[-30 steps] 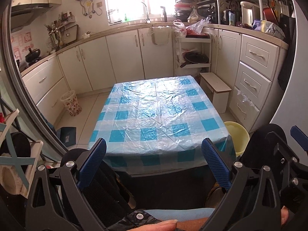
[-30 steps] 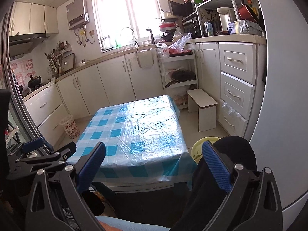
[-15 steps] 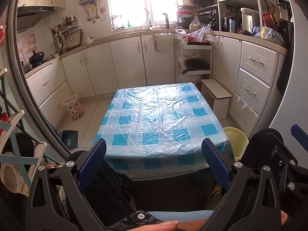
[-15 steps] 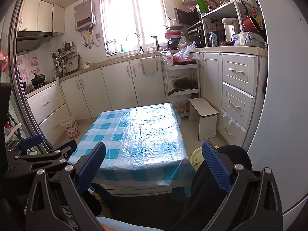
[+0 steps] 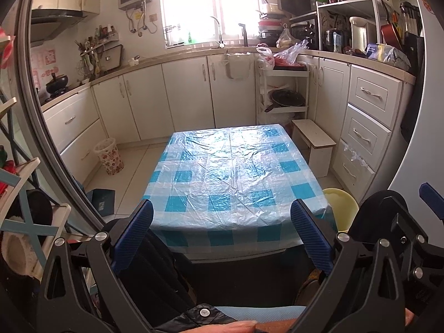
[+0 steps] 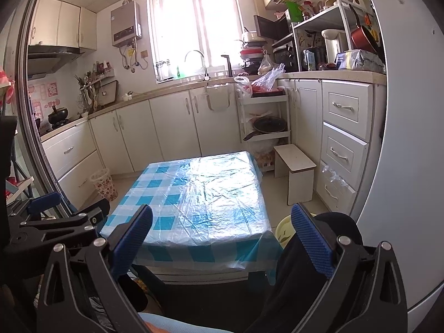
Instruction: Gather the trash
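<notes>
Nearest the cameras, the left tool (image 5: 221,231) is hanging with its blue-padded fingers spread wide and nothing between them, and the right tool (image 6: 221,233) is standing just as wide apart and just as bare. Both are pointing forward over the person's dark-trousered lap toward the low worktop draped in a blue-and-white checked plastic cloth (image 5: 236,177).

That cloth is showing only wrinkles and glare; no scrap, wrapper or other trash is lying on it in either view. Just beside the worktop's near right corner, a pale yellow plastic tub (image 5: 340,204) is sitting on the floor, and the right wrist view shows something small and dark inside it, too small to identify. Farther back on the left, a floral-patterned wastebasket with a clear liner (image 5: 109,156) is standing against the white lower cabinets.

Judging from this, collecting is either not yet begun or already finished on the worktop: nothing is being carried, and no trash can be picked out. Whatever is left would have to be found elsewhere, perhaps on the floor or the far counter.
</notes>
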A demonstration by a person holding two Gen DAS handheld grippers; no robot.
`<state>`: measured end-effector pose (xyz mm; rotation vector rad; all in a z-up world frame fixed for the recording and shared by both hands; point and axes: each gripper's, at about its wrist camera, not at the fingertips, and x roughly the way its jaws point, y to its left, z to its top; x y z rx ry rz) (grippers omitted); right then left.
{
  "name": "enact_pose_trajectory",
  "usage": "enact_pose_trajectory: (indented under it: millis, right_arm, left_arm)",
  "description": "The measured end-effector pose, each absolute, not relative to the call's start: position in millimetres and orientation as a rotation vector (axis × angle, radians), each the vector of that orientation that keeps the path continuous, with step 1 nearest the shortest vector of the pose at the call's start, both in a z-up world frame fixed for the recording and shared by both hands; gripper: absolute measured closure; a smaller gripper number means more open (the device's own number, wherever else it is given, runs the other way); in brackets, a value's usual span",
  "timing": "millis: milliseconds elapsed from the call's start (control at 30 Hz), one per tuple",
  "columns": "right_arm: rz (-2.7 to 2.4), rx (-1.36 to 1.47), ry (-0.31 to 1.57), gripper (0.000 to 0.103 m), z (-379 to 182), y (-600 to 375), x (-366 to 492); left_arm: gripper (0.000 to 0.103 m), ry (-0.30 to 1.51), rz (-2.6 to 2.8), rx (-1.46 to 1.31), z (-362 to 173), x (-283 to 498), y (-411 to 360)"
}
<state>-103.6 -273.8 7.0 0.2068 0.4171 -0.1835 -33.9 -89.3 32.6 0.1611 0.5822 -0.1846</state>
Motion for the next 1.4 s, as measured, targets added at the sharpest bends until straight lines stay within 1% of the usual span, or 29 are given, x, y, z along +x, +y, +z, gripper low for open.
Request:
enact_pose_trajectory:
  millis: [1400]
  right_arm:
    - [-0.163,0.19,0.411,0.007,8.7,-267.7,-104.4]
  left_arm:
    - [0.008,0.567,-0.171,0.149,33.7,-36.7,-86.2]
